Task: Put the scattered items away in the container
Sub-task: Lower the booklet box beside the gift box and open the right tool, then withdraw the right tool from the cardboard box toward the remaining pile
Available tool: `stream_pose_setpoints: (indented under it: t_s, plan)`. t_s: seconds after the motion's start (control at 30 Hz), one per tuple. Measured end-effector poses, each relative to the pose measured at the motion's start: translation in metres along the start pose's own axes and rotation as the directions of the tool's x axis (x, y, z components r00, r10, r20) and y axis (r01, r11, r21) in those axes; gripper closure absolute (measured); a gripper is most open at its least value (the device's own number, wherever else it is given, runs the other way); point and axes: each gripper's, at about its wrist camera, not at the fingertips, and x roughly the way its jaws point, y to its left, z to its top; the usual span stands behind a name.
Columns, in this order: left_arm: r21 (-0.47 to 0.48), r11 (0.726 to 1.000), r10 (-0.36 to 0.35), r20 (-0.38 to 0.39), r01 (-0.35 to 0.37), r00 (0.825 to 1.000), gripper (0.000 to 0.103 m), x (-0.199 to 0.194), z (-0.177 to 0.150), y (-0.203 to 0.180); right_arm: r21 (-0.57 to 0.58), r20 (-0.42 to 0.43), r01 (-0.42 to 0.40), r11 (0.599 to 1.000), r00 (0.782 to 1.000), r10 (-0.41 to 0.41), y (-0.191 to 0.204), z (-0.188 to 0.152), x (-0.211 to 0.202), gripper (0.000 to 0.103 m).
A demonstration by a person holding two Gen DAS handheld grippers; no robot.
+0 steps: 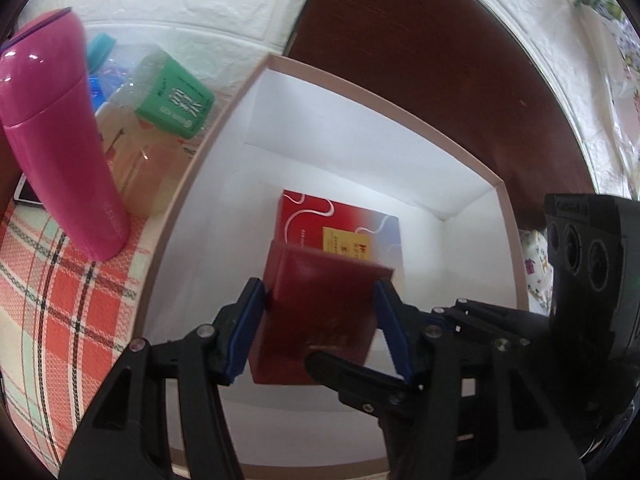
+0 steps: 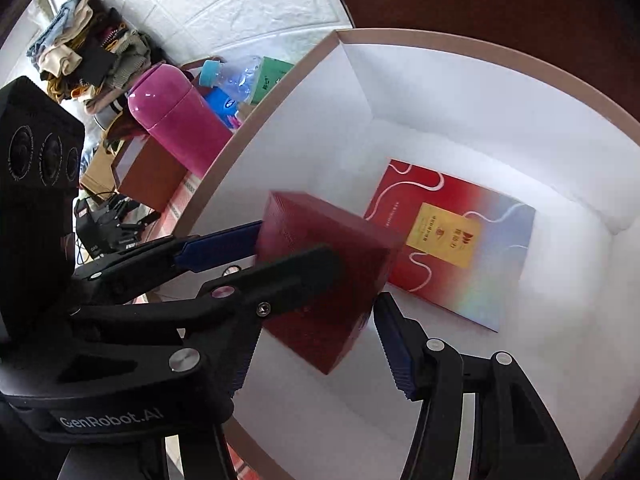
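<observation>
I hold the dark red box point(image 1: 316, 320) between both tools, left tool point(image 1: 320, 320) and right tool point(image 2: 316, 304) clamping it over the container point(image 1: 240, 92); uneven release could tip it onto the red booklet point(image 2: 452, 240) at two o'clock.

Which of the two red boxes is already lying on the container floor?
The flat red box with the yellow label; the plain dark red box is held above it between both grippers' jaws.

Both tools, left point(image 1: 320, 320) and right point(image 2: 316, 304), angle downward, jaws half-spread.
</observation>
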Motion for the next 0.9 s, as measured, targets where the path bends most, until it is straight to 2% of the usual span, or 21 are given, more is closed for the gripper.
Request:
stream_pose_setpoints:
  t_s: [0.07,0.2,0.3,0.33,0.43,0.63,0.9]
  plan:
    - [0.006,1.000,-0.007,-0.008,0.007,1.000,0.037,0.001,0.000,-0.002,-0.001,0.003,0.014,1.000,1.000,-0.014,-0.001,0.001,0.003,0.043]
    - [0.022,0.999,-0.025,-0.002,0.025,1.000,0.009,0.001,-0.001,-0.008,0.000,0.001,0.026,1.000,1.000,-0.026,-0.003,0.001,0.000,0.042]
    - [0.015,1.000,-0.012,-0.011,0.012,1.000,0.001,0.002,-0.002,-0.012,0.002,0.020,0.059,0.998,0.998,-0.059,-0.006,-0.001,-0.007,0.028]
    - [0.012,1.000,-0.006,-0.010,0.006,1.000,0.000,0.002,-0.003,-0.013,0.003,0.023,0.071,0.997,0.997,-0.071,-0.007,-0.003,-0.010,0.022]
    - [0.004,1.000,0.005,-0.004,-0.005,1.000,0.000,-0.001,-0.008,-0.013,0.018,0.022,0.085,0.996,0.996,-0.086,-0.012,-0.008,-0.016,0.015]
    - [-0.039,0.999,0.009,0.011,-0.009,1.000,0.000,-0.009,-0.019,-0.007,0.036,0.033,0.091,0.995,0.995,-0.093,-0.012,-0.018,-0.025,0.015]
    - [-0.093,0.995,-0.037,0.051,0.042,0.998,0.000,-0.021,-0.034,-0.009,0.034,0.068,0.112,0.993,0.991,-0.115,0.000,-0.031,-0.046,0.015]
